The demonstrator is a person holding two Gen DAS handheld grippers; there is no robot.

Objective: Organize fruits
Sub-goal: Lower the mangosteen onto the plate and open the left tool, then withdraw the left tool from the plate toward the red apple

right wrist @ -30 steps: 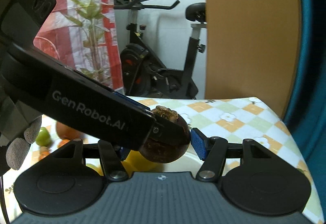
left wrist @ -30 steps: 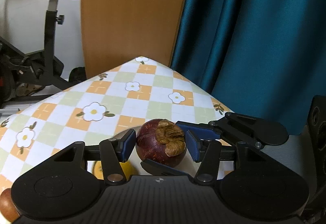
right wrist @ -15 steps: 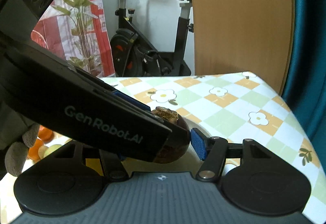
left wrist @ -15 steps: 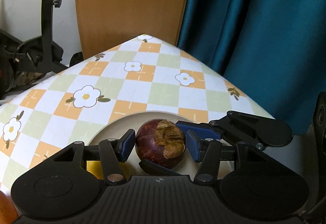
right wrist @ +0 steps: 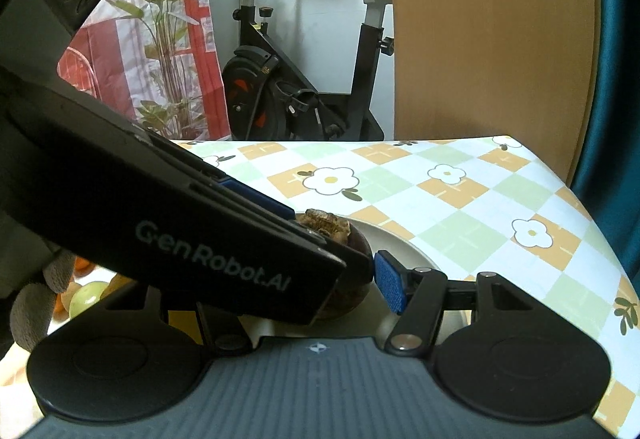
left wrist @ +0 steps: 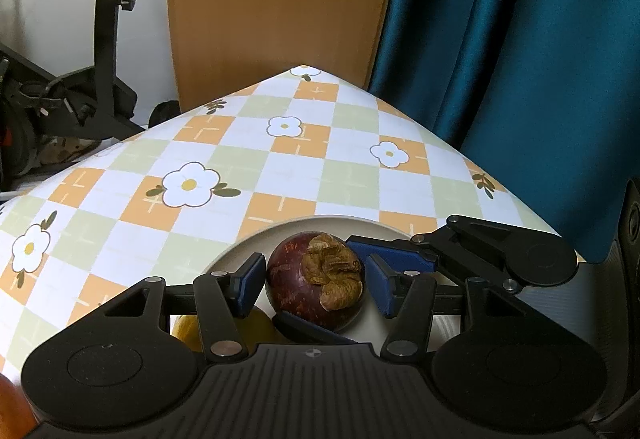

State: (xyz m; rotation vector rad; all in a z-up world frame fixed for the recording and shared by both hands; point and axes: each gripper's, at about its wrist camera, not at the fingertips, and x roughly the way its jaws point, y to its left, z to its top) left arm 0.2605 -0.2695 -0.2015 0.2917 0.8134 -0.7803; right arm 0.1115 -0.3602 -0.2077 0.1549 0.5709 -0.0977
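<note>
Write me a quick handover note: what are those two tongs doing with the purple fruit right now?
Right tongs: shut on the mangosteen.
Left tongs: astride the same fruit; contact unclear.
Mangosteen: over the cream plate, touchdown unclear.
Done: yellow fruit on the plate.
Left: release the mangosteen, then probably sort the green fruit and its neighbours.
</note>
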